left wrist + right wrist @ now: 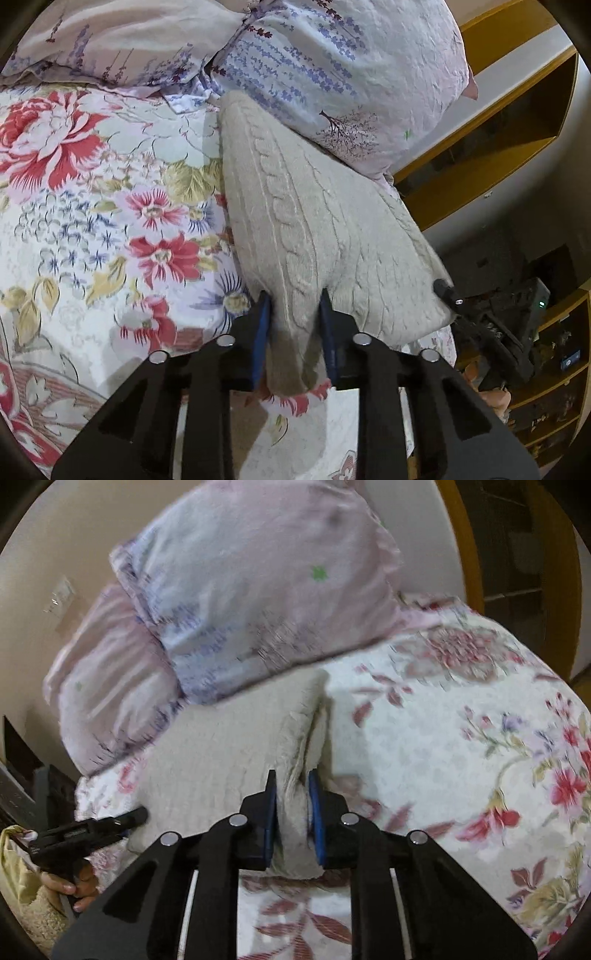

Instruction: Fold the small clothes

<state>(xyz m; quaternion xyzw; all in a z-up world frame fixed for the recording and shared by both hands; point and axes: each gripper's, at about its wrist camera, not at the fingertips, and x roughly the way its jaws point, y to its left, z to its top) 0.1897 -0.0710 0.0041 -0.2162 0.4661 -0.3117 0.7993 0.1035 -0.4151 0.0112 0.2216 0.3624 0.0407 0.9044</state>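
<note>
On the left, the floral bedspread [92, 221] covers the bed. The left gripper [295, 314] pinches a near edge of the cream cable-knit sweater [303, 221] between its blue pads [263, 332]. The sweater stretches far toward the lavender-print pillow [332, 66]. To the right, the right gripper [291, 801] clamps another bunched fold of the same sweater, jaws narrow around it.

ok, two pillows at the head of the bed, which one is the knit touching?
The lavender-print pillow: the cable-knit garment, pinched by both the left gripper and the right gripper, runs up against its lower edge. The pinker pillow sits clear.
</note>
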